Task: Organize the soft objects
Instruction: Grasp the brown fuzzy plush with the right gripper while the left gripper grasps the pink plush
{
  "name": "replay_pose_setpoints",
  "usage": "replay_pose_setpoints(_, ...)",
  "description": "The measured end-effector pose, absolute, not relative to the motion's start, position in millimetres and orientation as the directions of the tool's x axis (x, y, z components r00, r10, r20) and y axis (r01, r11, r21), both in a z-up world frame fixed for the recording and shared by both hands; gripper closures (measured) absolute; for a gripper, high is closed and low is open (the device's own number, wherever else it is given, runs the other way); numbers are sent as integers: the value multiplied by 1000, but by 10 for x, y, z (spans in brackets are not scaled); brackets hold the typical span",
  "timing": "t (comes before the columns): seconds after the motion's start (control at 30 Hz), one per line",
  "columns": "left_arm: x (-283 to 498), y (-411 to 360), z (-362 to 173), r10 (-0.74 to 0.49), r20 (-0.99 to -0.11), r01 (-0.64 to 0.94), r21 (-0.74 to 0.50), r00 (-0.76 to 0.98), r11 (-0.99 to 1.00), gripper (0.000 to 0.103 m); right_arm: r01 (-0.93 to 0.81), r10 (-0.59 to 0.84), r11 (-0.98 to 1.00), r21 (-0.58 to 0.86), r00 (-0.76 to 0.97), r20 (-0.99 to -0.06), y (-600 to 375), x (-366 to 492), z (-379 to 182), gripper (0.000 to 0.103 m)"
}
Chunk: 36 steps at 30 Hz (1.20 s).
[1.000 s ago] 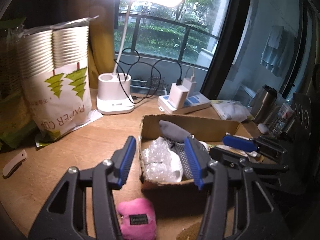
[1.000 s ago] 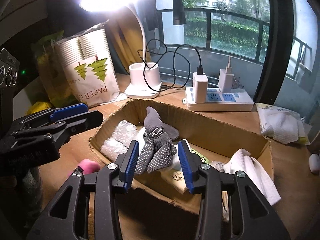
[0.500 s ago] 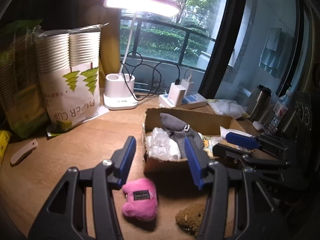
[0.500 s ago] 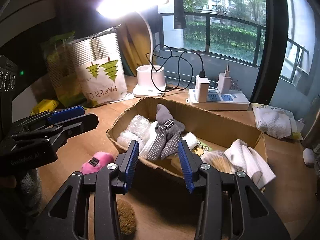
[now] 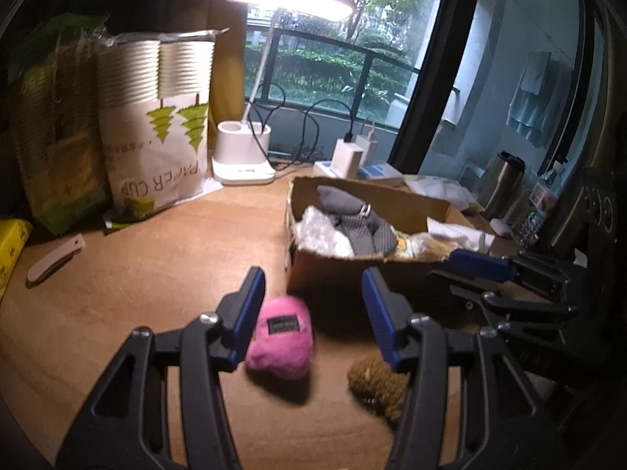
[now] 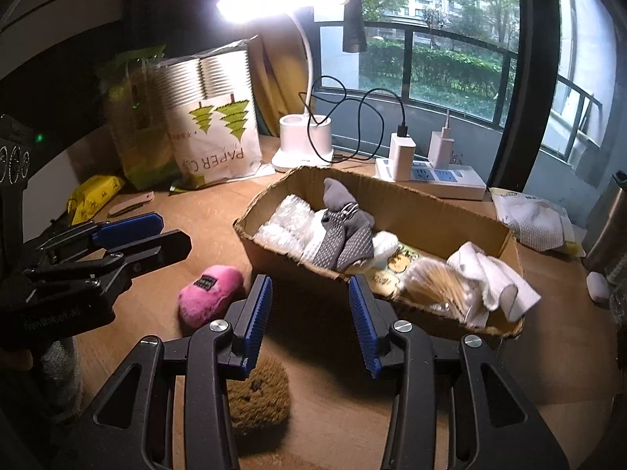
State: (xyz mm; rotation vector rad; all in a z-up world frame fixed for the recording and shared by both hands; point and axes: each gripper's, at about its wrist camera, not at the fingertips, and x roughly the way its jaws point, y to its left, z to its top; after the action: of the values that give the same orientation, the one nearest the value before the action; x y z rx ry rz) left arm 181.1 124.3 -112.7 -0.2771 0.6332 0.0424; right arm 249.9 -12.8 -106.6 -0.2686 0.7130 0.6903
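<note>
A cardboard box (image 5: 395,199) (image 6: 415,205) on the wooden desk holds grey socks (image 6: 347,231), bubble wrap (image 6: 284,219), a white cloth (image 6: 491,274) and other soft items. A pink plush toy (image 5: 280,338) (image 6: 209,290) and a brown fuzzy toy (image 5: 376,382) (image 6: 258,393) lie on the desk in front of the box. My left gripper (image 5: 311,313) is open and empty, just above the pink toy. My right gripper (image 6: 309,319) is open and empty, in front of the box and above the brown toy.
A bag of paper cups (image 5: 156,125), a lit desk lamp (image 5: 243,152), a power strip with chargers (image 6: 427,174) and a small folding knife (image 5: 55,260) stand behind and left. A steel flask (image 5: 503,184) and a white packet (image 6: 537,219) are on the right.
Both grippers have pulled back from the box toward the near edge of the desk. The pink and brown toys have come into fuller view below them. Both stayed open.
</note>
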Motion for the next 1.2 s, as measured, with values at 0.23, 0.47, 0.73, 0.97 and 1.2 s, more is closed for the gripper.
replay_pose_setpoints(0.23,1631,1300,-1259,-50,-601,-134,-257,798,957,33,-663,484,748,-3,548,-682,-108,2354,-1122,50)
replay_pose_setpoints(0.47,1512,1328,-1450,-48,-625,-150,-261,779,954,33,-673,474,740,-1,523,-708,-62,2234,-1298,50)
replay_pose_setpoints(0.73,1434,1328,-1607,-46,-647,-166,-263,761,950,33,-679,464,734,6,496,-734,-50,2148,-1487,50)
replay_pose_setpoints(0.97,1438,1275,-1692,-47,-666,-172,-259,745,950,33,-686,458,727,18,465,-758,-47,2103,-1637,50)
replay_pose_setpoints(1.2,1508,1236,-1783,-38,-698,-189,-246,715,951,33,-691,450,722,30,437,-779,-32,2117,-1787,50)
